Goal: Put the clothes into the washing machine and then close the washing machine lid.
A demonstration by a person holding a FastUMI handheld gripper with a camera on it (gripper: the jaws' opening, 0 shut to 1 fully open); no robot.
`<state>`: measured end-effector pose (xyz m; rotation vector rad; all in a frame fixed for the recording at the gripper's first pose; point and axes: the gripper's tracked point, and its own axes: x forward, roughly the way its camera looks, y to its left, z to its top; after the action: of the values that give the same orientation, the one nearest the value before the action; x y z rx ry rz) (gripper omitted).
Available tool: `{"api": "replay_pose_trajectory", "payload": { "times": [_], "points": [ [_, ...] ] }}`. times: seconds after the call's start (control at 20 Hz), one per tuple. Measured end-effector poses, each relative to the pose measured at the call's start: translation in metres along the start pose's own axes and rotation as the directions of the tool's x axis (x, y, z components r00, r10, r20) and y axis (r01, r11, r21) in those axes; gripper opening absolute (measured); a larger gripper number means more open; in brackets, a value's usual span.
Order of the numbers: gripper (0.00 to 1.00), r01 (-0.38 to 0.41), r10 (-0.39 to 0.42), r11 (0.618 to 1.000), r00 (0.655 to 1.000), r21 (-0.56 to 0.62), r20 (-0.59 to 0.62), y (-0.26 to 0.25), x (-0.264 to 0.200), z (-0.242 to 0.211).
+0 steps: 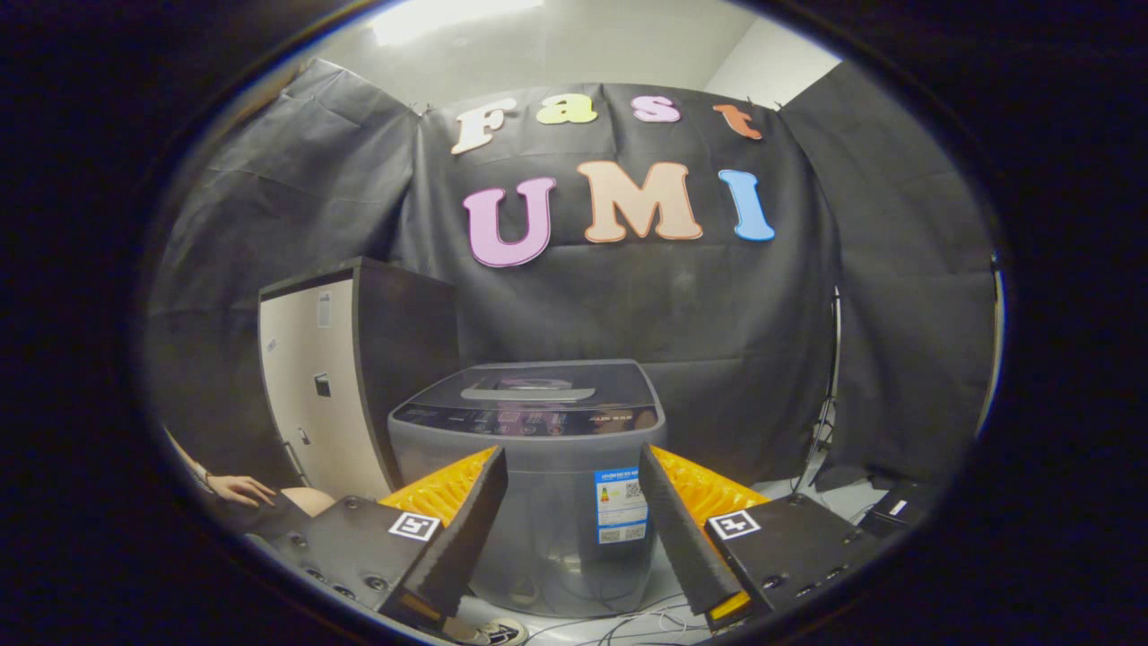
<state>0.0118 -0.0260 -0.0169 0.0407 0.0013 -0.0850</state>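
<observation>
Claw (pixel 574 525) released, nothing held. Washing machine (pixel 529 467) just ahead w/ lid (pixel 529 388) down. Judged: lift lid by front handle first; clothes not located.

Floor (pixel 807 492), pale, lower frame: bears grey washing machine (pixel 529 467) at centre, lid shut; tall cabinet (pixel 345 377) at left; loose cables (pixel 628 624) along bottom; gripper (pixel 574 529) fingers parted.

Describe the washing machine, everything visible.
The washing machine is a grey top-loader, plastic-looking, standing upright on the floor beyond the open tongs, apart from them. Its dark glossy lid lies shut, with a handle bar and a control strip at the front. A label sits on the front wall. A cabinet stands beside it.
</observation>
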Motion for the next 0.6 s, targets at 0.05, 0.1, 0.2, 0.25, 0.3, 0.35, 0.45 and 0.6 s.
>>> {"api": "replay_pose_trajectory", "payload": {
  "times": [0.05, 0.1, 0.2, 0.25, 0.3, 0.35, 0.45, 0.6],
  "points": [
    [0.93, 0.000, 0.000, 1.000, 1.000, 0.000, -0.008, 0.000, -0.001, -0.002],
    [0.93, 0.001, -0.001, 1.000, 1.000, -0.001, -0.012, 0.000, -0.002, -0.002],
    [0.93, -0.002, 0.002, 1.000, 1.000, -0.004, -0.014, 0.001, -0.006, -0.002],
    [0.93, -0.004, 0.004, 1.000, 1.000, -0.006, -0.018, 0.001, -0.008, -0.002],
    [0.93, -0.002, 0.002, 1.000, 1.000, -0.011, -0.013, 0.001, -0.008, -0.002],
    [0.94, -0.002, 0.002, 1.000, 1.000, -0.016, -0.010, 0.002, -0.011, -0.001],
    [0.95, -0.004, 0.003, 1.000, 1.000, -0.029, -0.005, 0.003, -0.011, 0.000],
    [0.97, -0.004, 0.004, 0.999, 1.000, -0.035, 0.000, 0.002, -0.017, 0.000]
  ]
}}
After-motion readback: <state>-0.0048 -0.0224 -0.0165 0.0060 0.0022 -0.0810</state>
